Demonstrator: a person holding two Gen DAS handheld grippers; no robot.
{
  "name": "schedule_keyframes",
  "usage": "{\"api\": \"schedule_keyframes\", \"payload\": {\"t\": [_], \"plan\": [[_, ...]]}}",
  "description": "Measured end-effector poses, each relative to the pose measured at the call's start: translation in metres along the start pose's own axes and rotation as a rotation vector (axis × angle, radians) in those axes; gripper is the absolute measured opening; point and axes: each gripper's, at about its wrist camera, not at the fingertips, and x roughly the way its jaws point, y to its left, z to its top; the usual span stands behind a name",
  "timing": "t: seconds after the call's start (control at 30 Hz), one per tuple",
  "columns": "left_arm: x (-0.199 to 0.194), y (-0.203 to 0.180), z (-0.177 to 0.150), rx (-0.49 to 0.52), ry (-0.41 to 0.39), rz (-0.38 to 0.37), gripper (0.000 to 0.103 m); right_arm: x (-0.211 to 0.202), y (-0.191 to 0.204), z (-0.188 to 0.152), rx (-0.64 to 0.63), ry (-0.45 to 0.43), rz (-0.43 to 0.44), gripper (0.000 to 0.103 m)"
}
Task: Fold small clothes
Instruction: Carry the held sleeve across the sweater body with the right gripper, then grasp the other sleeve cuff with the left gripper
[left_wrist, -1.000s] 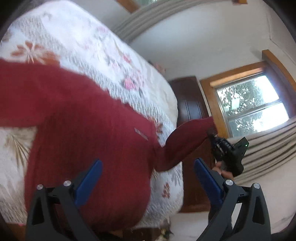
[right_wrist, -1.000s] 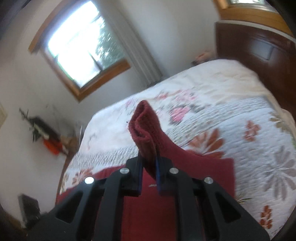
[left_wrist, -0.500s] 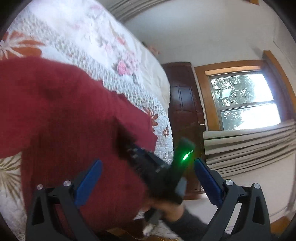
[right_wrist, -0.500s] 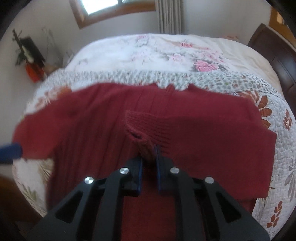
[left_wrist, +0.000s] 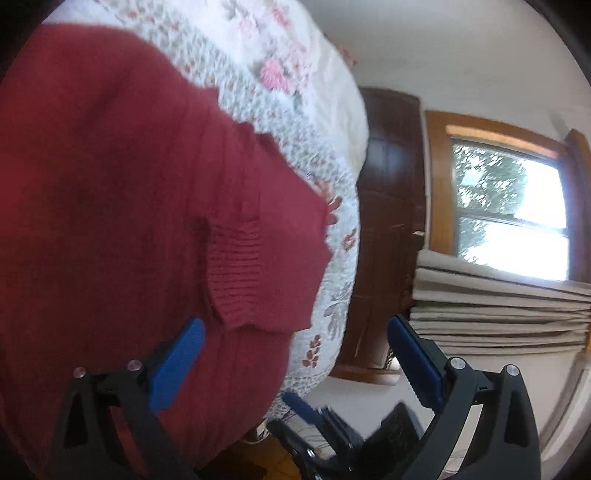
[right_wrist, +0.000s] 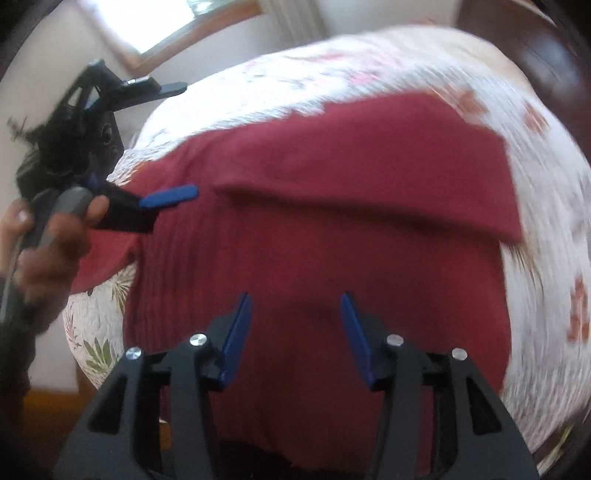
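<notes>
Red knitted sweater now lies on the floral quilted bedspread with its sleeve folded across, released by the right gripper; both it and the left gripper gape empty.

Your left gripper is a black frame of angular struts with triangular cut-outs, round silver screw heads along its upper edge, and long flat blue pads lining the inner faces of its two fingers. Your right gripper has the same black frame, the same four silver screws and the same narrow blue pads. In the right wrist view your left hand wraps a grey handle under the blocky black body of the left gripper, a thin grey cable runs beside the wrist, and your sleeve is dark.
</notes>
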Motion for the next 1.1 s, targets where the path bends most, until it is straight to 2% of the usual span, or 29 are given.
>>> {"api": "schedule_keyframes", "payload": {"t": [0.07, 0.23, 0.27, 0.33, 0.37, 0.4, 0.47, 0.57, 0.67, 0.8, 0.87, 0.97, 1.1], "plan": [[0.014, 0.006, 0.005, -0.031, 0.032, 0.071, 0.099, -0.007, -0.015, -0.012, 0.059, 0.003, -0.012, 0.053], [0.034, 0.000, 0.011, -0.006, 0.033, 0.118, 0.099, -0.014, -0.039, -0.028, 0.225, 0.009, 0.044, 0.055], [0.035, -0.001, 0.011, 0.002, 0.028, 0.121, 0.096, -0.015, -0.041, -0.028, 0.249, 0.012, 0.063, 0.055], [0.036, -0.004, 0.011, 0.027, 0.022, 0.167, 0.068, -0.017, -0.038, -0.028, 0.283, 0.002, 0.106, 0.056], [0.035, -0.001, 0.011, 0.020, 0.039, 0.202, 0.047, -0.018, -0.035, -0.027, 0.282, 0.001, 0.114, 0.056], [0.038, 0.003, 0.013, 0.002, 0.048, 0.221, 0.031, -0.018, -0.029, -0.027, 0.271, 0.001, 0.127, 0.056], [0.033, 0.008, 0.015, -0.011, 0.038, 0.233, 0.010, -0.018, -0.020, -0.025, 0.247, 0.002, 0.141, 0.057], [0.028, 0.007, 0.016, 0.011, 0.010, 0.246, 0.006, -0.016, -0.009, -0.026, 0.218, 0.015, 0.153, 0.057], [0.013, -0.018, 0.012, 0.095, -0.034, 0.244, 0.006, -0.015, -0.003, -0.028, 0.204, 0.021, 0.162, 0.057], [-0.037, -0.077, 0.003, 0.276, -0.113, 0.208, 0.006, -0.021, -0.008, -0.025, 0.222, 0.004, 0.163, 0.058], [-0.063, -0.091, 0.002, 0.333, -0.160, 0.222, 0.006, -0.023, -0.009, -0.025, 0.226, -0.003, 0.162, 0.058], [-0.104, -0.076, 0.005, 0.352, -0.214, 0.269, 0.006, -0.021, -0.010, -0.028, 0.238, 0.001, 0.164, 0.058], [-0.125, -0.012, 0.015, 0.251, -0.220, 0.358, 0.006, -0.020, -0.010, -0.031, 0.235, 0.026, 0.173, 0.059]]}}
